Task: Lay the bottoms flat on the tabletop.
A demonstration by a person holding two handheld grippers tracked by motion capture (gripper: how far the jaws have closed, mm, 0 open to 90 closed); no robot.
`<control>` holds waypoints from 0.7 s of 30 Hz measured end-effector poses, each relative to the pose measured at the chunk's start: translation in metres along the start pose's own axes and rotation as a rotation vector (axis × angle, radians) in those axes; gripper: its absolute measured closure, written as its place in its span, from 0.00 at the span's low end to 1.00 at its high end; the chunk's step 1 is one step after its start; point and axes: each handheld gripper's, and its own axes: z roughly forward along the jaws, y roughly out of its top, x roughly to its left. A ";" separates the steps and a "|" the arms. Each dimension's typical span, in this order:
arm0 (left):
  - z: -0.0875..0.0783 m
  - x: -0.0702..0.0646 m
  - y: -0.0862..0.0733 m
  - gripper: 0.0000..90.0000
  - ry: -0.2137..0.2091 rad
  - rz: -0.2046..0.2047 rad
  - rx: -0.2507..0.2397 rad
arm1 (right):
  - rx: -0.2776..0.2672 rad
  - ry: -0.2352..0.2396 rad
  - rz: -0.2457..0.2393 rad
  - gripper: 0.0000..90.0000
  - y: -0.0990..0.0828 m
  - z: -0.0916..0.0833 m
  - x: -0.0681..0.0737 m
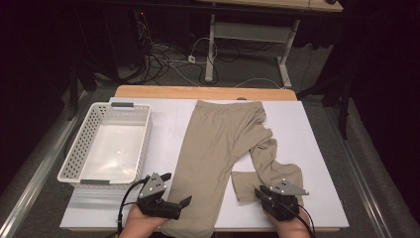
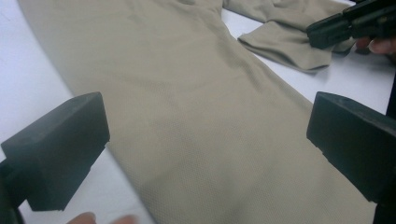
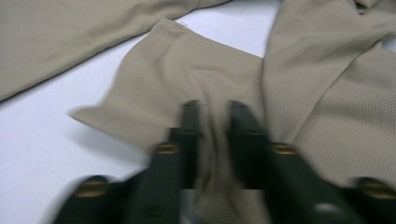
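Observation:
Tan trousers (image 1: 218, 144) lie flat on the white table top (image 1: 307, 129), waistband at the far side. Their right leg is crumpled and folded back on itself. Near the front edge, my left gripper (image 1: 177, 187) stands open over the straight left leg, and that leg's cloth (image 2: 196, 116) spreads between the wide jaws with nothing pinched. My right gripper (image 1: 261, 192) is at the folded leg's end, shut on a fold of the cloth (image 3: 187, 70) that bunches between its jaws (image 3: 212, 112). The left gripper view also shows the right gripper (image 2: 345, 23) at the upper right.
A white perforated basket (image 1: 86, 134) sits at the table's left side with nothing in it. Beyond the far wooden edge (image 1: 198, 92) are a desk frame and loose cables on the floor. Bare white table top lies to the right of the trousers.

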 end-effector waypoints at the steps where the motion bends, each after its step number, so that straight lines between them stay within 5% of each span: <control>1: 0.001 0.000 0.000 0.00 0.001 -0.002 -0.015 | -0.001 0.009 0.004 0.98 -0.001 -0.001 0.000; 4: 0.003 0.002 -0.001 0.00 0.002 -0.021 -0.058 | -0.005 0.039 0.020 0.99 -0.005 -0.006 -0.002; 8: 0.006 0.006 0.000 0.00 0.006 -0.044 -0.029 | -0.005 0.062 0.002 0.99 -0.017 -0.022 0.002; 12: 0.008 0.006 0.000 0.00 -0.015 -0.030 -0.004 | 0.004 0.070 -0.033 0.99 -0.034 -0.043 0.012; 21: 0.006 0.003 -0.002 0.00 -0.033 -0.003 -0.028 | 0.052 0.160 -0.041 0.99 -0.068 -0.083 0.035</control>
